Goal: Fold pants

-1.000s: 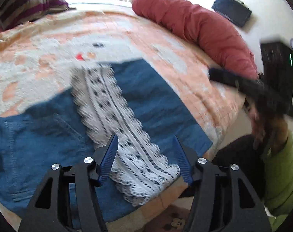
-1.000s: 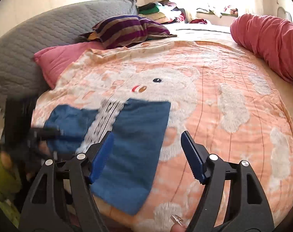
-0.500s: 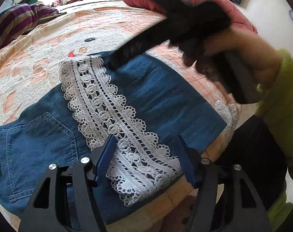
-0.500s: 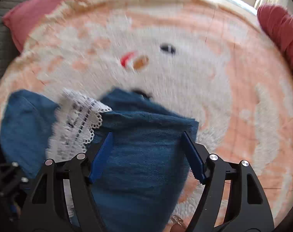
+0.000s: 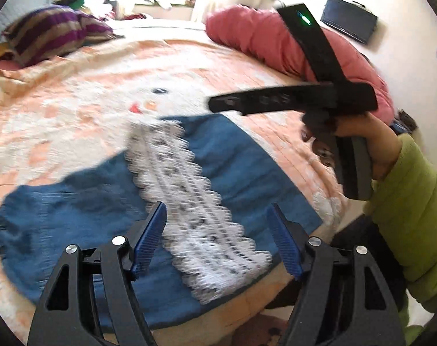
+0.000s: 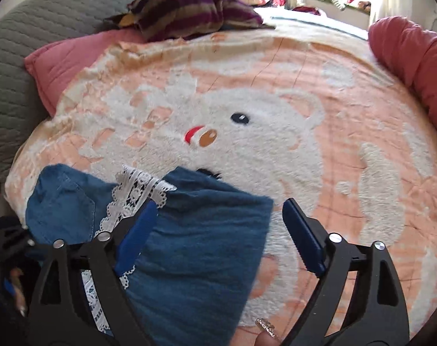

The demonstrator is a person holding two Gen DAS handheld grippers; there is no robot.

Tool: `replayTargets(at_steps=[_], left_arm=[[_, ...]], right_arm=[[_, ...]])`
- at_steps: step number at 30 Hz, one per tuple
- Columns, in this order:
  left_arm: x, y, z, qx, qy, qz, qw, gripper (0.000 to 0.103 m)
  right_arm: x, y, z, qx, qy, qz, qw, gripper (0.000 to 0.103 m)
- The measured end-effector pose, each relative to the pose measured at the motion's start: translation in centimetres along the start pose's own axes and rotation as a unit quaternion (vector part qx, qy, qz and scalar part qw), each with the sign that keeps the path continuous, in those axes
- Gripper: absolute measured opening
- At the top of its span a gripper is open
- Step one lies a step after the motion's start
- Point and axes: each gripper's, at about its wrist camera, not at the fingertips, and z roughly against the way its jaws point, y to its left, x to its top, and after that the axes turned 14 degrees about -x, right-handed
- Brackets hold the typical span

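Denim pants (image 6: 195, 236): folded, lace trim (image 5: 189, 196) on top, lying at the near edge of the bear-print blanket (image 6: 276, 115).
Left hand-held gripper (image 5: 217, 242): jaws apart, empty, above the lace.
Right hand-held gripper (image 6: 218, 239): jaws apart, empty, above the denim.

no legible text, raised marks on right tool (image 5: 293, 99) perhaps lettering

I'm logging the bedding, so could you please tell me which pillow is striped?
The purple-and-tan striped pillow at the headboard; the pink pillow below it is plain.
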Motion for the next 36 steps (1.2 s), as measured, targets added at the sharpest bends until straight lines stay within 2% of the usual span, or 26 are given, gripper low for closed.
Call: replayTargets(at_steps=[1, 3, 8, 14, 16, 20, 24, 27, 32, 36], left_arm=[[-0.1, 0.2, 0.7, 0.024, -0.011, 0.000, 0.9997, 0.099], [-0.6, 0.2, 1.9, 0.054, -0.024, 0.001, 0.9982, 0.098], [-1.0, 1.2, 4.7, 0.076, -0.046, 0.034, 0.9955, 0.098], [-1.4, 2.5, 8.5, 0.134, -0.075, 0.052, 0.9868, 0.098], [-1.8, 3.5, 9.8, 0.145, -0.083, 0.075, 0.9832, 0.098], [-3.3, 4.9, 11.3, 0.144, -0.087, 0.124, 0.9780, 0.098], [-4.5, 5.7, 11.4, 0.148, -0.076, 0.148, 0.9748, 0.098], [-5.4, 6.6, 11.2, 0.130, -0.071, 0.174, 0.9736, 0.098], [-6.3, 8.5, 11.3, 0.118, -0.077, 0.213, 0.9668, 0.098], [-6.8, 9.9, 10.3, 0.093, -0.071, 0.248, 0.9616, 0.098]], right_arm=[[0.0, -0.2, 0.2, 0.005, -0.003, -0.007, 1.000, 0.085], [0.1, -0.4, 0.4, 0.010, -0.006, -0.014, 1.000, 0.089], [0.6, 0.4, 1.9, 0.015, -0.045, -0.005, 0.999, 0.094], [0.6, 2.0, 5.2, 0.029, -0.110, 0.018, 0.993, 0.094], [0.6, 2.4, 6.0, 0.040, -0.126, 0.020, 0.991, 0.094], [0.6, 2.9, 6.9, 0.059, -0.140, 0.021, 0.988, 0.094], [0.6, 4.3, 7.7, 0.079, -0.146, 0.035, 0.986, 0.094], [0.4, 5.6, 7.7, 0.096, -0.137, 0.045, 0.985, 0.094], [0.0, 8.1, 7.2, 0.113, -0.112, 0.073, 0.985, 0.094], [0.5, 10.3, 6.7, 0.136, -0.095, 0.092, 0.982, 0.094]])
